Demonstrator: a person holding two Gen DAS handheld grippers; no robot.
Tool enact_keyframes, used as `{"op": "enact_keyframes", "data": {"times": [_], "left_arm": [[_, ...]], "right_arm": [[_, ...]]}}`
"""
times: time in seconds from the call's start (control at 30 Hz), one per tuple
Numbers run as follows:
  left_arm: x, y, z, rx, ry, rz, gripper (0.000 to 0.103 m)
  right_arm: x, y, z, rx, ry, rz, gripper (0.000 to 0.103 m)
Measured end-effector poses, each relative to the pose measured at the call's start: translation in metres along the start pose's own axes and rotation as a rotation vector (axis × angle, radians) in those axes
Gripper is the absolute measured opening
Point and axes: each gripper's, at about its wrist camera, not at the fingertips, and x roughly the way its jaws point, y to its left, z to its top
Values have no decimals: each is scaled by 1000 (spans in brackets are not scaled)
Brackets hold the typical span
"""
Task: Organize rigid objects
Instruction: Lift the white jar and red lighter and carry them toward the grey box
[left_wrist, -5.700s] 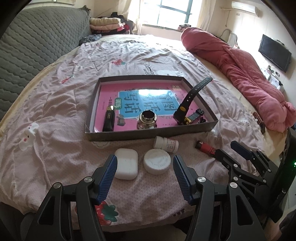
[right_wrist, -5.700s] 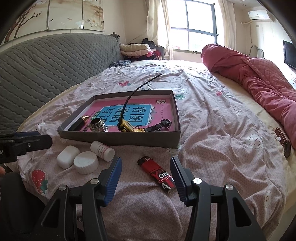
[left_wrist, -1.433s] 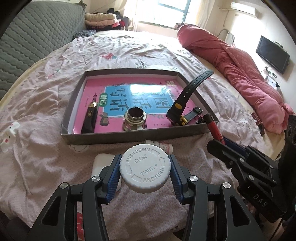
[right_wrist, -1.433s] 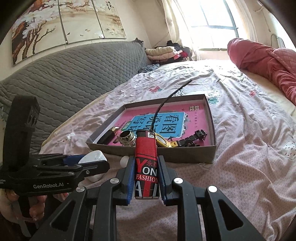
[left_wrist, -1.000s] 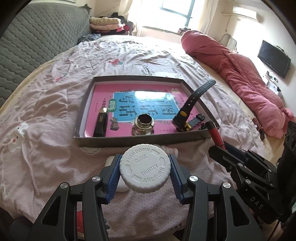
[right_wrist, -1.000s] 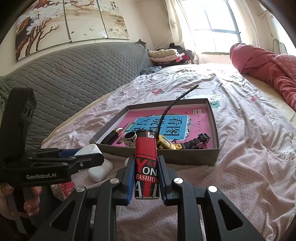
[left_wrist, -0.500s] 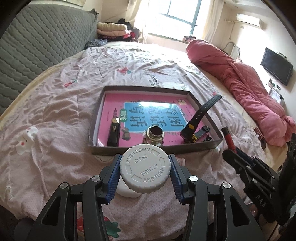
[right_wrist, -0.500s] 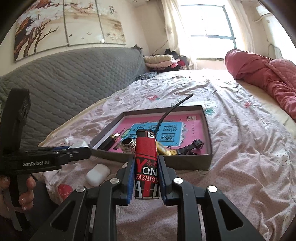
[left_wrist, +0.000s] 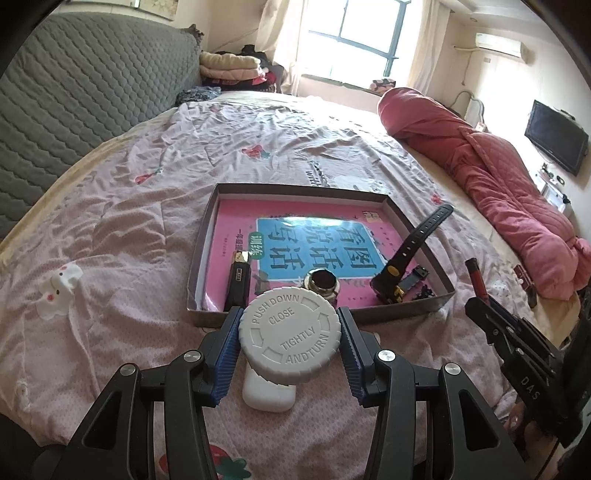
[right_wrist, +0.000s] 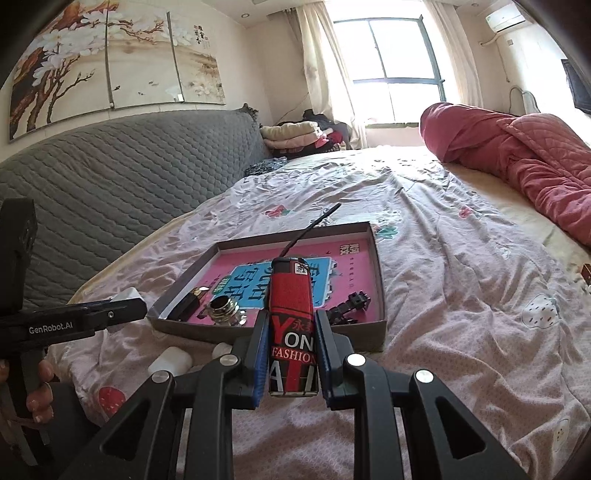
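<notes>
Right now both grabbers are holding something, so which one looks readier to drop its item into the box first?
Probably the left. The left gripper clamps the white cap just before the box wall, near bare floor. The right gripper with the red lighter also faces the box, but the watch crowds that corner.

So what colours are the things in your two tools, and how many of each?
White: 1, the round cap in the left tool
Red: 1, the lighter in the right tool
Total: 2
</notes>
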Motion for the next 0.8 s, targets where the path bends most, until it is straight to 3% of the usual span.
{"op": "enact_keyframes", "data": {"times": [0.8], "left_arm": [[36,8,12,-18,14,32,51]], "right_arm": [[21,-22,4,65,9,-66,23]]}}
